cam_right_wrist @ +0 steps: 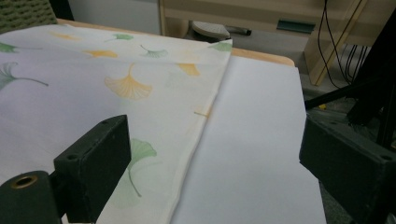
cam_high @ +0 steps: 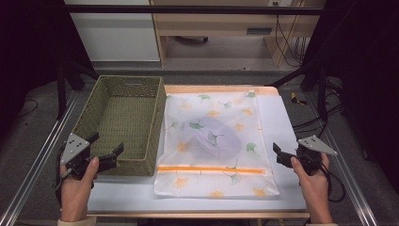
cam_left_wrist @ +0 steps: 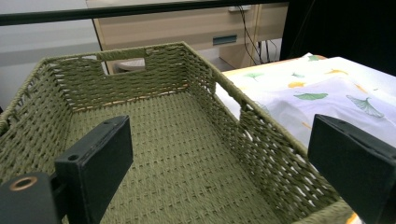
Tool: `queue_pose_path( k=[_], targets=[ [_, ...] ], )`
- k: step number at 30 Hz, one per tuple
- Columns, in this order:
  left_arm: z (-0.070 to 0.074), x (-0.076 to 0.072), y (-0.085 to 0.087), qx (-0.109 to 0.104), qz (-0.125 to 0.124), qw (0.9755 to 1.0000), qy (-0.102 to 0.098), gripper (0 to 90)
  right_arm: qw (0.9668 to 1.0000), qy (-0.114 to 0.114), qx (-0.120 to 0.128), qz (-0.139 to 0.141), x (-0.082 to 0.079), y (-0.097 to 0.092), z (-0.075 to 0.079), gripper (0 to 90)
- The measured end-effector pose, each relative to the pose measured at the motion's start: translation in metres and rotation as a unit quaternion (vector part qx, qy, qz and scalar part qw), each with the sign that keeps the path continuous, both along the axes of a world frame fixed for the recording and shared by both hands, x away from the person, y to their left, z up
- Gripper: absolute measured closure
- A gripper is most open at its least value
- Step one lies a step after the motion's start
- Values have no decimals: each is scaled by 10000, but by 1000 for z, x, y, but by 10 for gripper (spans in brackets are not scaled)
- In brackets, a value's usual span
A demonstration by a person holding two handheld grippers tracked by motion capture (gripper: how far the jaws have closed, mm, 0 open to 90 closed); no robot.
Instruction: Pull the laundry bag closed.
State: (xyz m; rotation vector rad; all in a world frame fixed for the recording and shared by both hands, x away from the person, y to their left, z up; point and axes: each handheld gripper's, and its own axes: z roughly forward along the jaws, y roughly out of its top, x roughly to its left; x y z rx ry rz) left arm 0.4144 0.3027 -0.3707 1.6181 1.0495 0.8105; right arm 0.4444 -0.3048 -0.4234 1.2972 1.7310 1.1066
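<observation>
Jaws spread and empty on both: left gripper (cam_high: pixel 104 151) hovers over the green basket's (cam_high: pixel 104 89) near rim, right gripper (cam_high: pixel 281 155) just off the ginkgo-print pouch's (cam_high: pixel 221 101) edge; pouch lies flat on the desk (cam_high: pixel 282 122) between them, likely staged for a two-handed lift.

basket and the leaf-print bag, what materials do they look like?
Basket: green woven cord or paper rope, matte; the twisted weave and cut handle slot show. Leaf-print bag: thin translucent fabric or mesh, probably; a pale bundle shows through, and an orange zipper crosses it.
</observation>
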Motion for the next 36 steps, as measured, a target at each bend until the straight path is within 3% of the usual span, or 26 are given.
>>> queue_pose_path(
  k=[11,17,26,34,36],
  targets=[
    [-15,4,9,-150,93,9998,13,68,9996,254,81,-123,0,-6,-28,91],
    [-20,5,10,-144,94,9999,17,67,9986,499,-10,-193,-5,-9,-37,95],
    [-25,0,9,-21,41,10000,8,67,9982,536,82,-267,-13,-11,-45,99],
    [-25,-7,13,-37,108,9999,-64,68,9969,695,-219,-284,-20,-10,-54,103],
    [-25,-8,13,-58,113,9999,-79,68,9968,729,-180,-262,-21,-10,-57,105]
  ],
)
